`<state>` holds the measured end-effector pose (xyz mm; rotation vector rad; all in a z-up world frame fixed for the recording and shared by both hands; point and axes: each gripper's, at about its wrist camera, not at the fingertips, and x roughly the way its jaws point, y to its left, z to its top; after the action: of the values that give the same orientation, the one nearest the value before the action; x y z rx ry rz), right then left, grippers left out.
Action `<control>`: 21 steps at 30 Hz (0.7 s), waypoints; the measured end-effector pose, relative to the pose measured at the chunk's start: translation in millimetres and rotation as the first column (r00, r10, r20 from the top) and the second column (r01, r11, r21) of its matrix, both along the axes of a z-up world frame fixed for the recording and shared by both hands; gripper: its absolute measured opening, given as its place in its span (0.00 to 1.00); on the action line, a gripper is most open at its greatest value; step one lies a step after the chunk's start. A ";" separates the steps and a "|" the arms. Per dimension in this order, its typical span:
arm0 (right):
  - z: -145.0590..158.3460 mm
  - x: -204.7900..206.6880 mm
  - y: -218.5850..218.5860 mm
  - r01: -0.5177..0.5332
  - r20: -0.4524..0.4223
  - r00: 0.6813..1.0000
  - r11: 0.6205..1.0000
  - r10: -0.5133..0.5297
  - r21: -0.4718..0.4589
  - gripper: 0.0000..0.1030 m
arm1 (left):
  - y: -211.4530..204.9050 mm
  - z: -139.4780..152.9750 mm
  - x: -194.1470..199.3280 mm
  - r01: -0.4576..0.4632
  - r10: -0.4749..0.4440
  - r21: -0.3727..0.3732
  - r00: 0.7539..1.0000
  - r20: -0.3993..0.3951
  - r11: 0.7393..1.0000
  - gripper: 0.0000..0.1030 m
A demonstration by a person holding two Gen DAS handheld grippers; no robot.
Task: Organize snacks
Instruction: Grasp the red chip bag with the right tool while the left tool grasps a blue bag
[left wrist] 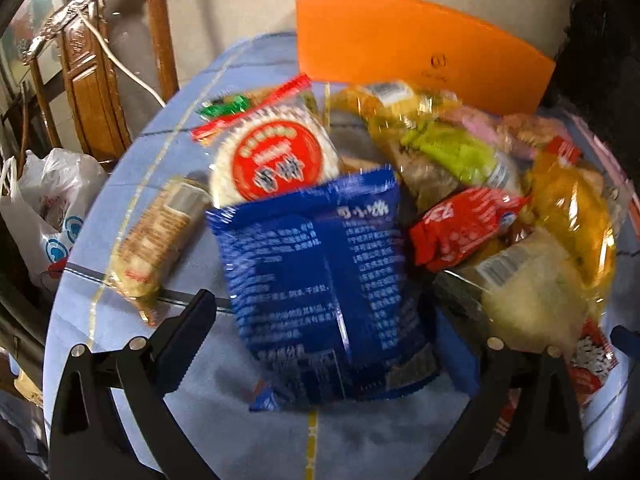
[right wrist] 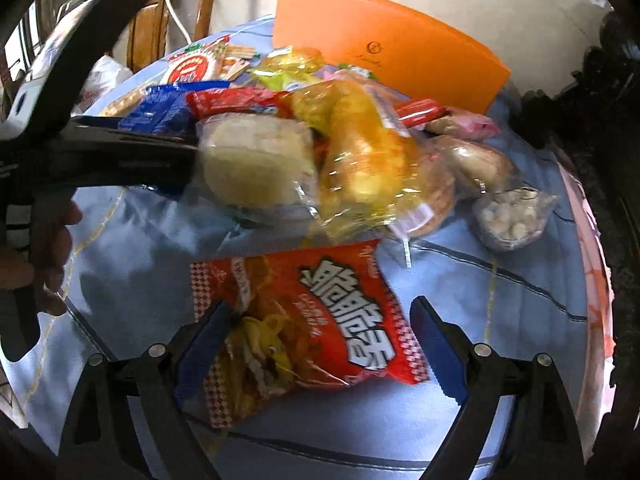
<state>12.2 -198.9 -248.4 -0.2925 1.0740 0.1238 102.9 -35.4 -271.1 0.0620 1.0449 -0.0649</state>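
Currently, my left gripper [left wrist: 324, 312] is spread around the blue packet [left wrist: 320, 292]; my right gripper [right wrist: 320, 340] is spread around the red packet [right wrist: 304, 328], glossy and crinkled. Orange box [right wrist: 384, 48] contents: hidden.

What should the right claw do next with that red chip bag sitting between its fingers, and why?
Probably close the right claw on the red chip bag. Its fingers are open on either side of the bag, which lies flat on the blue tablecloth, apart from the snack pile. The left claw is also open, around the blue packet.
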 end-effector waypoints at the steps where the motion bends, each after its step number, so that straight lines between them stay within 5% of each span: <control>1: -2.8 1.0 1.6 0.000 -0.001 1.000 1.000 0.000 -0.011 0.90 | -1.2 -3.2 2.1 0.012 -0.012 -0.006 1.000 -0.019 1.000 0.96; 4: -6.0 2.7 0.5 0.013 -0.004 1.000 1.000 -0.013 -0.006 0.89 | -1.1 -5.0 4.1 0.011 -0.011 0.003 1.000 -0.005 1.000 0.96; 5: -7.2 2.6 0.4 0.009 -0.010 1.000 1.000 -0.009 0.003 0.78 | -0.4 -5.0 3.8 0.007 -0.007 0.008 1.000 0.001 1.000 0.93; 6: -7.2 1.9 0.4 -0.003 -0.017 1.000 1.000 0.003 0.024 0.73 | 0.2 -4.9 2.9 0.011 -0.011 -0.001 1.000 0.007 1.000 0.75; 8: -6.7 1.0 2.6 -0.009 -0.019 1.000 1.000 0.009 0.022 0.71 | -0.7 -2.3 -0.2 0.029 -0.029 -0.001 0.999 0.043 1.000 0.61; 16: 3.5 1.5 -13.6 0.054 -0.025 0.998 0.994 -0.051 0.099 0.70 | 18.1 1.9 -3.4 0.010 -0.007 -0.109 0.999 0.032 0.994 0.55; 21: 31.1 -6.5 -26.4 0.077 0.027 0.996 0.985 -0.082 0.153 0.70 | 21.6 29.4 -18.9 0.057 -0.042 -0.156 0.994 0.097 0.986 0.55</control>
<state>5.7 -225.3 -217.3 -0.1137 1.0357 0.1281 84.0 -13.8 -241.7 -0.0526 0.9420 -0.1885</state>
